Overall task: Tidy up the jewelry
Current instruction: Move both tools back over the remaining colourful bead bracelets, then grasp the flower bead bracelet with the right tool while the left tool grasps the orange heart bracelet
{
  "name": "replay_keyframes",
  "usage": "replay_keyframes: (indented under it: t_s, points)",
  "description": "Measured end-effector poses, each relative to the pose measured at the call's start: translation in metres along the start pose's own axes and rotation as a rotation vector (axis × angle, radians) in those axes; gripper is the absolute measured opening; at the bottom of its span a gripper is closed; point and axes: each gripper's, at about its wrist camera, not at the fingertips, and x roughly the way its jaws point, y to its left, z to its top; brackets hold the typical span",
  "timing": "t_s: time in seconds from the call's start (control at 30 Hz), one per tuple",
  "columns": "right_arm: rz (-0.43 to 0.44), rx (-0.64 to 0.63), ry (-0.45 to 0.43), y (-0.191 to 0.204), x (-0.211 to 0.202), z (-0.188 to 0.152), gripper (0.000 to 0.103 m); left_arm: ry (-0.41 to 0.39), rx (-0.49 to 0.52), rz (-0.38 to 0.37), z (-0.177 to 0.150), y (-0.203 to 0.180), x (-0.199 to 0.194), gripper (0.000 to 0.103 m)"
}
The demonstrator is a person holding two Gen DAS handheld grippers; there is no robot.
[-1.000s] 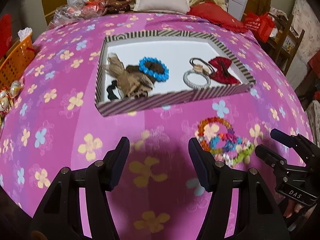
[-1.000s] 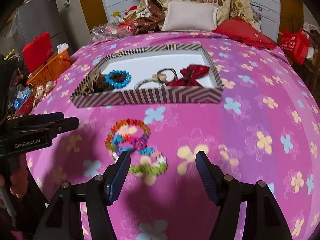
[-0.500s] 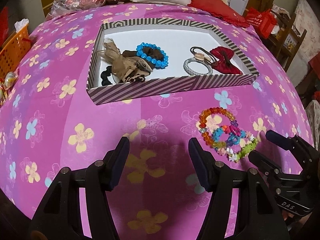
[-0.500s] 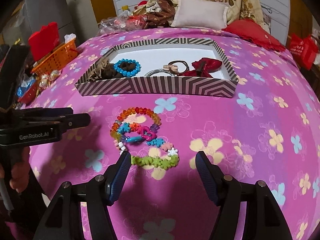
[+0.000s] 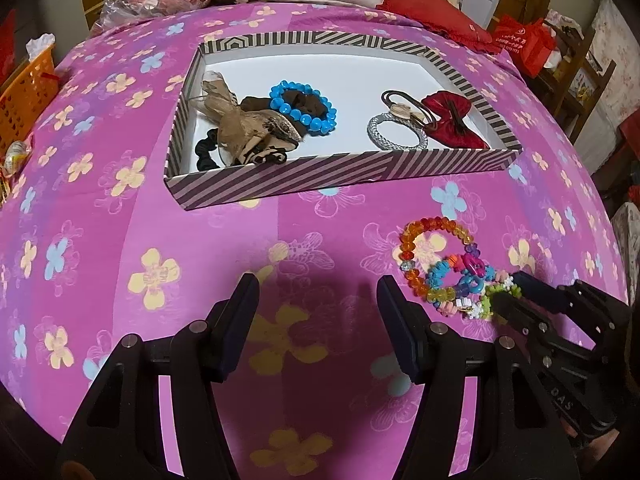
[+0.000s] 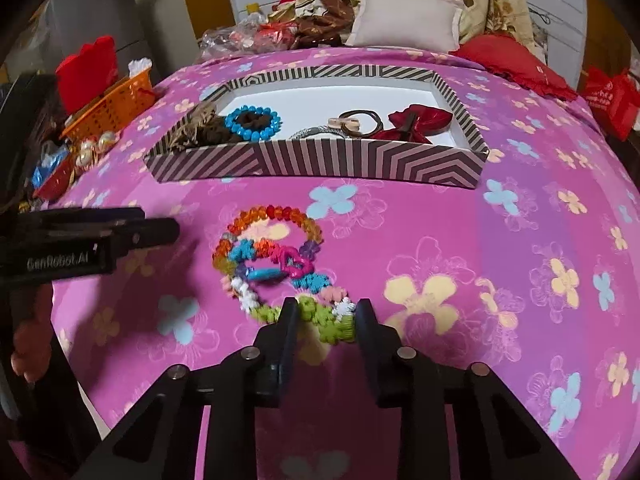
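The right gripper (image 6: 325,320) has its fingers narrowed around the green end of the bracelets (image 6: 276,264), not visibly clamped yet. Squeeze on the beads, not the bedspread (image 6: 460,240), then lift straight up so the tangled strands come together. The pile lies just before the box (image 6: 320,158). The left gripper (image 5: 316,320) hovers open and empty beside it.

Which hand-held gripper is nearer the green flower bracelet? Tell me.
Right. The right hand-held gripper has its fingers closing around the green flower bracelet; the left hand-held gripper hangs open off to the bracelet's left, apart from it.
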Motion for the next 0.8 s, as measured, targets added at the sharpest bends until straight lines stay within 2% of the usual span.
replay_keyframes:
  t_s: [0.03,0.07,0.27,0.53,0.7,0.8]
  points:
    - [-0.016,-0.009,0.009,-0.001,-0.001,-0.003,0.019,0.002,0.000,-0.002,0.001,-0.001,0.001,0.061]
    - [-0.031,-0.019,0.007,-0.002,-0.002,-0.005,0.017,0.003,-0.001,-0.004,0.001,-0.001,0.001,0.061]
    - [-0.061,-0.001,0.022,-0.018,-0.015,-0.020,0.017,0.010,0.003,-0.004,0.010,-0.010,0.010,0.061]
    - [-0.041,0.017,0.015,-0.027,-0.020,-0.026,0.017,0.020,0.054,-0.059,0.015,-0.039,0.017,0.061]
    - [-0.019,0.034,0.003,-0.030,-0.021,-0.028,0.017,0.049,0.093,-0.054,0.019,-0.056,0.031,0.061]
    - [-0.012,0.041,-0.004,-0.031,-0.022,-0.028,0.017,0.027,0.128,-0.033,0.020,-0.066,0.034,0.058]
